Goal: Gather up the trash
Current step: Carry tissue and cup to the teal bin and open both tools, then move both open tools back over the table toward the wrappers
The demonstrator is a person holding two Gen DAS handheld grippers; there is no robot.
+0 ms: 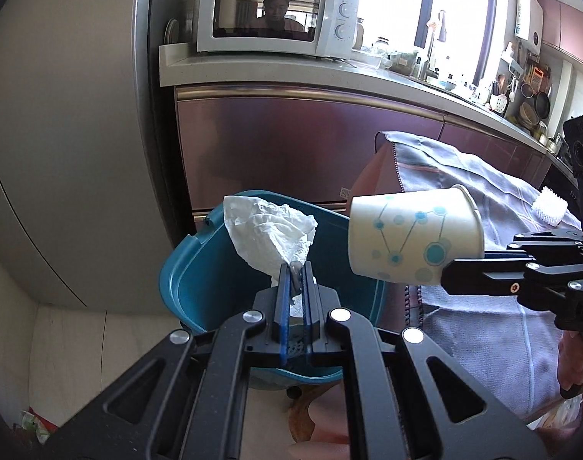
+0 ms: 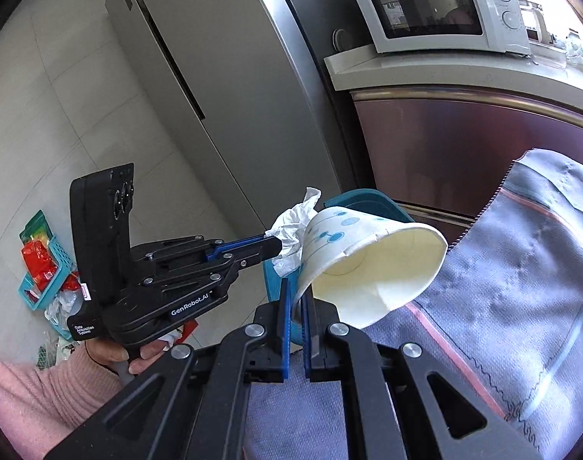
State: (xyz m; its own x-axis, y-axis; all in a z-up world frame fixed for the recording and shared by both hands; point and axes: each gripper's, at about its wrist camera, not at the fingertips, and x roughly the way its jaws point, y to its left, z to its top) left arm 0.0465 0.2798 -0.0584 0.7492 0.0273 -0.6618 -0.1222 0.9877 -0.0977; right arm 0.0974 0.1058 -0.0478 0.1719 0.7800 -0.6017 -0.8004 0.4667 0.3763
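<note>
"GenRobot.AI" on left gripper (image 2: 276,247)

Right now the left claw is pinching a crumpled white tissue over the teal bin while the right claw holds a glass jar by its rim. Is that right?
Not quite. The right claw holds a paper cup with blue dots by its rim, not a glass jar; the right wrist view shows it. The rest stands: the left claw pinches the crumpled white tissue over the teal bin.
</note>
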